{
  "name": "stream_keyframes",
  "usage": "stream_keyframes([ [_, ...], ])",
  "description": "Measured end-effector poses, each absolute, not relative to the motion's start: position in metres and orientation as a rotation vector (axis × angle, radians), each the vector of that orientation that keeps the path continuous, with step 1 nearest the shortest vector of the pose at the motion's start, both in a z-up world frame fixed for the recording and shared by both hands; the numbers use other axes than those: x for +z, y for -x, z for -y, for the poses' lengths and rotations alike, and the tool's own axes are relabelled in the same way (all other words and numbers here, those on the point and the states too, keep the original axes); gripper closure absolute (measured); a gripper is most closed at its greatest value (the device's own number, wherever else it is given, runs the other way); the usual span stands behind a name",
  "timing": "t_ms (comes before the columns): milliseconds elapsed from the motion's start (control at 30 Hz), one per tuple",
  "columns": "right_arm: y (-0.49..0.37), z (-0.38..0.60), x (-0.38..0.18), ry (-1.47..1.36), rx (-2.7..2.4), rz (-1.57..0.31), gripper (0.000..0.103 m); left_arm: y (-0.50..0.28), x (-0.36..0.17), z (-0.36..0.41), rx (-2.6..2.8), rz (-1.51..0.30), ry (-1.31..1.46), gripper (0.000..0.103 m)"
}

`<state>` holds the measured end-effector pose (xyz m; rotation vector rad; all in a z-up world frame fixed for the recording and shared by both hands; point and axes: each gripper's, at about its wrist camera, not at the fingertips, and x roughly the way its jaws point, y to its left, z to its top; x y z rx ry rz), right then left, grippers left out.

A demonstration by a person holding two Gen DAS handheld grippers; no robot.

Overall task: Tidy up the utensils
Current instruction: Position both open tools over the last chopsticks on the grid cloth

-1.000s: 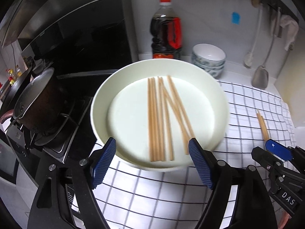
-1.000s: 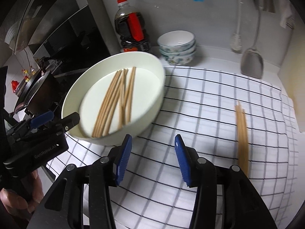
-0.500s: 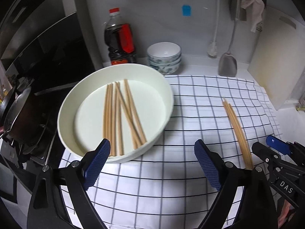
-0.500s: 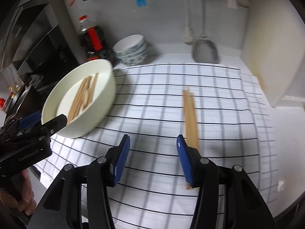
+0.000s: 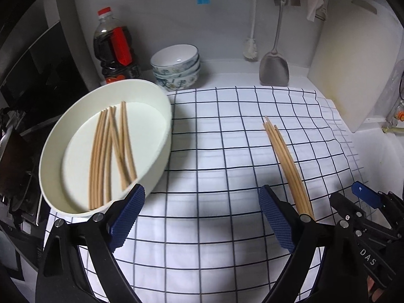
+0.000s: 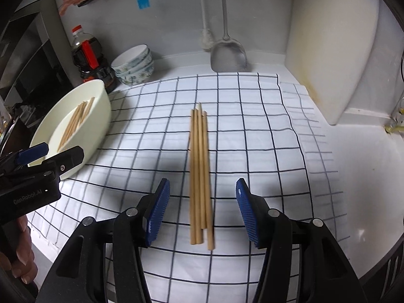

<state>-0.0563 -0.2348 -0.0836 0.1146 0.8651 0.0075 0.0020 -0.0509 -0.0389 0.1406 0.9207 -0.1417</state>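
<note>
- Right gripper [image 6: 202,209] hovers over a checked cloth [image 6: 247,151]; its jaws have just been opening and stand apart, straddling a bundle of wooden chopsticks [image 6: 200,171] without touching it.
- Left gripper [image 5: 202,217] is spread wide with nothing between its pads.
- More chopsticks [image 5: 111,151] lie in a white round basin [image 5: 50,146] at the cloth's left edge.
- Stacked bowls [image 5: 175,65] and a dark bottle [image 5: 113,48] stand behind.
</note>
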Motion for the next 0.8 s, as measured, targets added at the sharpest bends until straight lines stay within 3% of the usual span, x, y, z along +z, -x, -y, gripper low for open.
stream_keyframes([
  [800,0.022,0.261,-0.154,-0.099,0.015,-0.906,0.051,-0.017,-0.109,0.089,-0.119,-1.011,-0.133,0.013],
])
